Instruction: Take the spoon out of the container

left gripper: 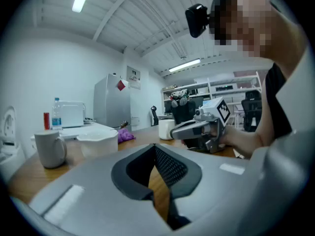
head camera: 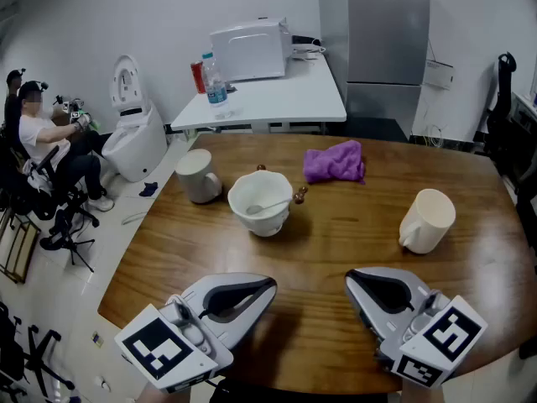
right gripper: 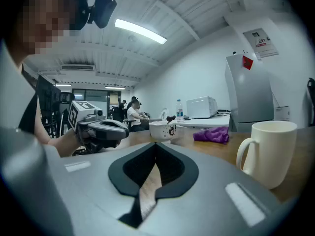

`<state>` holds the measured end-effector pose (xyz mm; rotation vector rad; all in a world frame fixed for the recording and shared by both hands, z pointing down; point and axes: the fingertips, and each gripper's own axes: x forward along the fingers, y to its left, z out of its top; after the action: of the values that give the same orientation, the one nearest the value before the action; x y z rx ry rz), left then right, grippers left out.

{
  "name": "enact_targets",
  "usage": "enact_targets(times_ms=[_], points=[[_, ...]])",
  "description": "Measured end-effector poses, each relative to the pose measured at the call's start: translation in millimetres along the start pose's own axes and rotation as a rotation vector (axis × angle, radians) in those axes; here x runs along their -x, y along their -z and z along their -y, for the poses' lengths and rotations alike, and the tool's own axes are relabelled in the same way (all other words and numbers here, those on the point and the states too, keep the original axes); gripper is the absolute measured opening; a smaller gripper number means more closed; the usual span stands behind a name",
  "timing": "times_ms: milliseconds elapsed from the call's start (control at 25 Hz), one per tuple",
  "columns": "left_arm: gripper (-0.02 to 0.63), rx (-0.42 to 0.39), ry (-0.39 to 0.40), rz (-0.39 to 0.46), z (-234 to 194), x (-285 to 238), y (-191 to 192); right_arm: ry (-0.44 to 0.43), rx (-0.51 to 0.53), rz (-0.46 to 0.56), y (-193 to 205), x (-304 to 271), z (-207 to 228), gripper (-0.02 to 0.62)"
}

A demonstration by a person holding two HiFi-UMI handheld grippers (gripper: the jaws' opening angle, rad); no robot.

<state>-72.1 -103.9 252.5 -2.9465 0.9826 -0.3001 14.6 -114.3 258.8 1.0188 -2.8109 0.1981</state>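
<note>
A white bowl [head camera: 261, 201] stands mid-table with a spoon [head camera: 273, 204] lying in it, the spoon's brown handle end [head camera: 299, 195] resting over the right rim. Both grippers hover near the table's front edge, well short of the bowl. My left gripper [head camera: 269, 285] is shut with nothing in it, and my right gripper [head camera: 351, 279] is shut and empty too. In the left gripper view the bowl [left gripper: 98, 141] is ahead to the left of the closed jaw tips [left gripper: 155, 145]. In the right gripper view the bowl [right gripper: 162, 130] with the spoon handle [right gripper: 170, 118] sits straight ahead beyond the tips [right gripper: 156, 143].
A grey mug [head camera: 198, 175] stands left of the bowl, a purple cloth [head camera: 334, 161] lies behind it, and a white mug [head camera: 428, 220] stands at the right. The wooden table [head camera: 336, 242] has rounded edges. A white side table [head camera: 268, 95] and a seated person [head camera: 50, 145] are beyond.
</note>
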Motion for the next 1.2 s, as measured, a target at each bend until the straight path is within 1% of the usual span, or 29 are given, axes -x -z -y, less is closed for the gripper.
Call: enact_targets(times_ms=[160, 440, 520, 640, 720, 920, 1080, 1200], points=[[0.012, -0.142, -0.069, -0.066, -7, -5, -7, 0.004, 0.004, -0.005, 1, 1, 2, 0.002], [0.020, -0.347, -0.150, -0.169, -24, -12, -22, 0.002, 0.007, -0.005, 1, 1, 2, 0.002], [0.035, -0.387, -0.164, -0.192, -32, -13, -26, 0.001, 0.007, -0.005, 1, 0, 2, 0.002], [0.057, -0.421, -0.162, -0.234, -43, -16, -30, 0.002, 0.008, -0.005, 0, 0, 3, 0.002], [0.070, -0.452, -0.156, -0.278, -50, -19, -32, 0.002, 0.008, -0.006, 0, -1, 3, 0.002], [0.103, -0.584, -0.144, -0.377, -61, -35, -33, 0.000, 0.010, -0.004, 1, -1, 2, 0.002], [0.132, -0.659, -0.116, -0.454, -68, -53, -30, 0.001, 0.011, -0.003, 1, -1, 1, 0.002], [0.150, -0.714, -0.123, -0.489, -73, -68, -30, 0.001, 0.012, -0.003, 1, 0, 1, 0.002]])
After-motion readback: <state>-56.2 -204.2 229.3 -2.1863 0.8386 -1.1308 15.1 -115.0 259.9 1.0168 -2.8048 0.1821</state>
